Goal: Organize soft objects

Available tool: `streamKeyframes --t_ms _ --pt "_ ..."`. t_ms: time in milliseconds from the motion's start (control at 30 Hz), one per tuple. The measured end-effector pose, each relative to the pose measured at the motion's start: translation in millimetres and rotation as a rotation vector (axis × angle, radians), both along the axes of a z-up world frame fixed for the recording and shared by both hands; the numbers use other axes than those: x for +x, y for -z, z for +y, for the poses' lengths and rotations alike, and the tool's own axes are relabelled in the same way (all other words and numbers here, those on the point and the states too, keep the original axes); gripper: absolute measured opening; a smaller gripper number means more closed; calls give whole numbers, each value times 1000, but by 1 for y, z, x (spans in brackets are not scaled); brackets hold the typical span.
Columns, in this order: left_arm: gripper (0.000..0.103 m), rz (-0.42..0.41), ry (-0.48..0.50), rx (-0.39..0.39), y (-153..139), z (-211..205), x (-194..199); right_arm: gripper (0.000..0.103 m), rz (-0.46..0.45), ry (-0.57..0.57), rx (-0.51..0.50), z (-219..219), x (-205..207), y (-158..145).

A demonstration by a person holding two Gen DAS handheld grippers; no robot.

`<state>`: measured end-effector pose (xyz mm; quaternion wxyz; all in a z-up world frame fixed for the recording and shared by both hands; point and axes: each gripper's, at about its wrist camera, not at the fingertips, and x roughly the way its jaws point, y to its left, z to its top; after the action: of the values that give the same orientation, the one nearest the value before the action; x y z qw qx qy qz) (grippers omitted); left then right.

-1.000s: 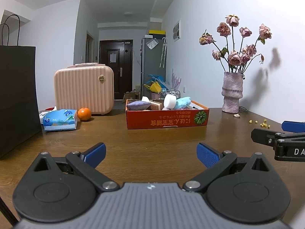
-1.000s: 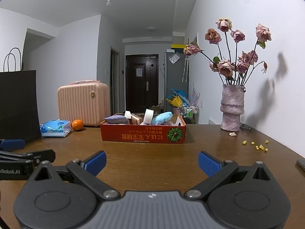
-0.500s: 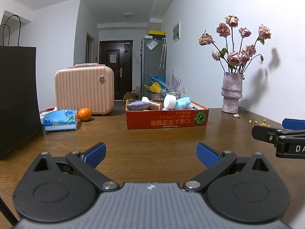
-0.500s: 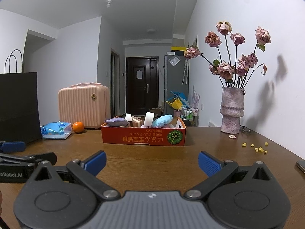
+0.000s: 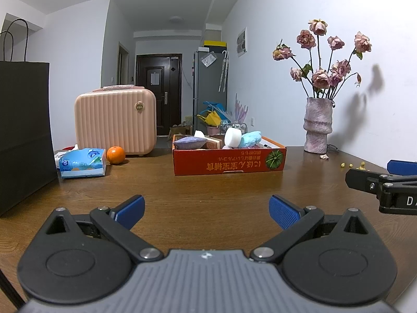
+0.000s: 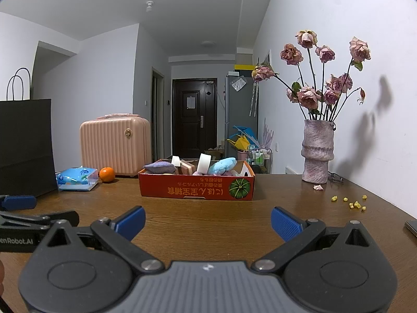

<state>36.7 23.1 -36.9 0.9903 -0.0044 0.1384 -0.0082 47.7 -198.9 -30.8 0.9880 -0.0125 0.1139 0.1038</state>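
While the orange box (image 5: 229, 160) sits ahead, each hand-held gripper, left (image 5: 207, 212) and right (image 6: 208, 223), gapes wide, empty.

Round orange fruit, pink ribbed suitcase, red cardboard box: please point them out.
Round orange fruit (image 5: 115, 154), left wrist view, centre of peel.
Pink ribbed suitcase (image 5: 109, 124), left wrist view, front panel.
Red cardboard box (image 6: 182, 189), right wrist view, front wall.

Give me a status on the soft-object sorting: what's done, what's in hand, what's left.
Done: nothing shows as sorted; the soft items, including a purple cushion and a blue plush, sit piled in the red cardboard box on the wooden table. In hand: nothing; the left hand-held gripper and right hand-held gripper are both open and empty, well short of the box. Left: apparently the whole sorting job.
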Motion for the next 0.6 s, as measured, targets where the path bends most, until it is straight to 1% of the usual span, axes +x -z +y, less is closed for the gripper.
streamKeyframes --t_ms 600 --pt "103 -8 10 3 1 0 2 103 -1 -1 0 1 0 0"
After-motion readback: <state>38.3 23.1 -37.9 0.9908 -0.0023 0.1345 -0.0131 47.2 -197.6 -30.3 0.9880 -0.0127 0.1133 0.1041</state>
